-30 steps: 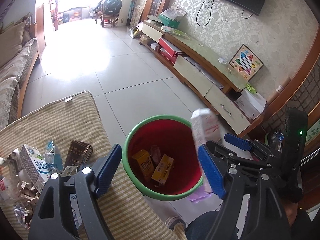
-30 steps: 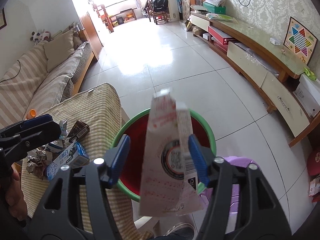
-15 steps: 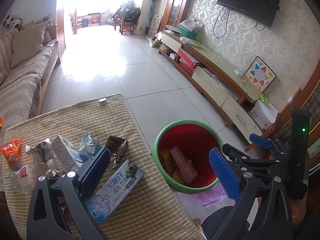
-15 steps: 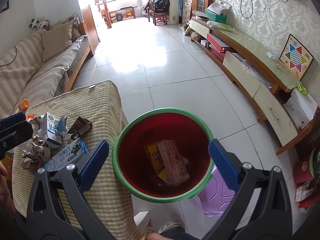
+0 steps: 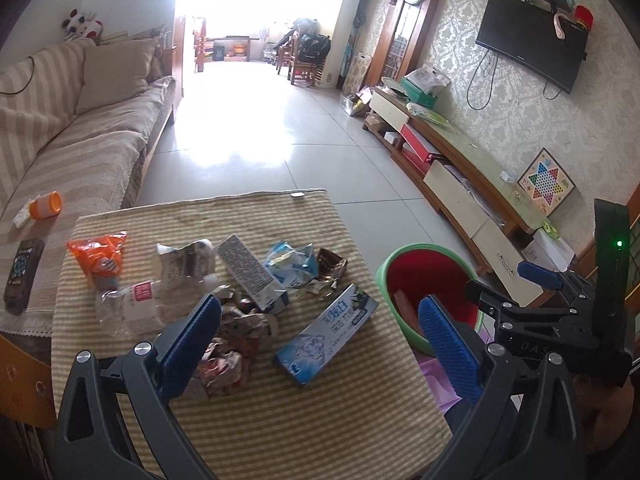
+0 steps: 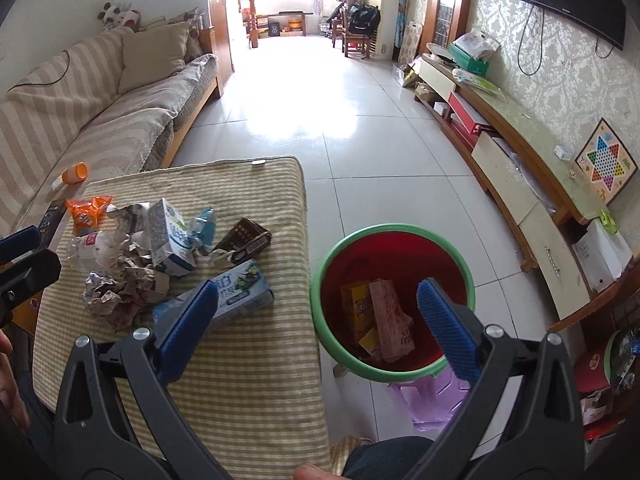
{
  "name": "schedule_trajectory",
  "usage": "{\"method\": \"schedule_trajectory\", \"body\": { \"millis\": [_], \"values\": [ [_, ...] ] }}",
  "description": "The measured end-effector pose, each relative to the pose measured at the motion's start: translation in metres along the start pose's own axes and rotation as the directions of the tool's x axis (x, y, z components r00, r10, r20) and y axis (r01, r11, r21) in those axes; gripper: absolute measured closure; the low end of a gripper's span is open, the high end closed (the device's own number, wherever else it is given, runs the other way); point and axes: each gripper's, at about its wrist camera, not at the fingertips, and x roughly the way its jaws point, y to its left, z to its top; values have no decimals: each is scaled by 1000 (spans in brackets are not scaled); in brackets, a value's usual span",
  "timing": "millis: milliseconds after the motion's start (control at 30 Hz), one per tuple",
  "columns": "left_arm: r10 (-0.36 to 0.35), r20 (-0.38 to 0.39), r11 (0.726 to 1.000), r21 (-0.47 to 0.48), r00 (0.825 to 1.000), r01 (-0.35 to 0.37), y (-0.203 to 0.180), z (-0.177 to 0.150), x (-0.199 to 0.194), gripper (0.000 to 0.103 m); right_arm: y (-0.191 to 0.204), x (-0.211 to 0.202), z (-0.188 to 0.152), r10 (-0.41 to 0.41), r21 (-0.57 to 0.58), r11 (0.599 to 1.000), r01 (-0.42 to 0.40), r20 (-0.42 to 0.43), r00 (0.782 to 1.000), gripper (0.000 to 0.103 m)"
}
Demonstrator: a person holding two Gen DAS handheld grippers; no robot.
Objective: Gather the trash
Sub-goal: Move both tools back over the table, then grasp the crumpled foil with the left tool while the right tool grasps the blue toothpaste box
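A: Left gripper point(image 5: 320, 344) spread wide, nothing between the pads — it hangs over the trash pile point(image 5: 224, 296) on the striped table point(image 5: 280, 420).

B: And just ahead of its jaws, the blue box point(image 5: 326, 338) lies flat; the milk carton point(image 5: 252, 274) sits beyond that.

A: Right gripper point(image 6: 318, 322) also gaping, empty. The bin point(image 6: 394, 236) is under its right finger point(image 6: 446, 328) — a pink carton point(image 6: 390, 318) and a yellow box point(image 6: 358, 310) inside.

B: Left finger point(image 6: 188, 326) hovers over the blue box.
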Motion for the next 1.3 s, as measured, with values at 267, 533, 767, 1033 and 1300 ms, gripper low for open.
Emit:
{"method": "schedule_trajectory", "body": {
  "millis": [267,533,767,1033,1300],
  "values": [
    [65,51,996,-69,997,-61,57,-24,-50,8,50,-17,3,29,-24,999,-28,42,999,5],
    [94,56,988,-131,994,-86,103,-44,-75,8,95,-21,-1,62,-64,996,-61,15,998,5],
    [86,24,983,-163,996,-81,128,-56,-71,8,117,-21,-6,65,-99,993,-64,4,998,5],
    [43,-52,983,-175,998,-51,138,-67,-40,8,117,-4,-15,60,-86,994,-63,-40,997,5],
    [33,-128,974,-219,991,-61,149,-71,8,14,113,27,-24,68,-76,994,-76,-105,992,5]
  ]
}}
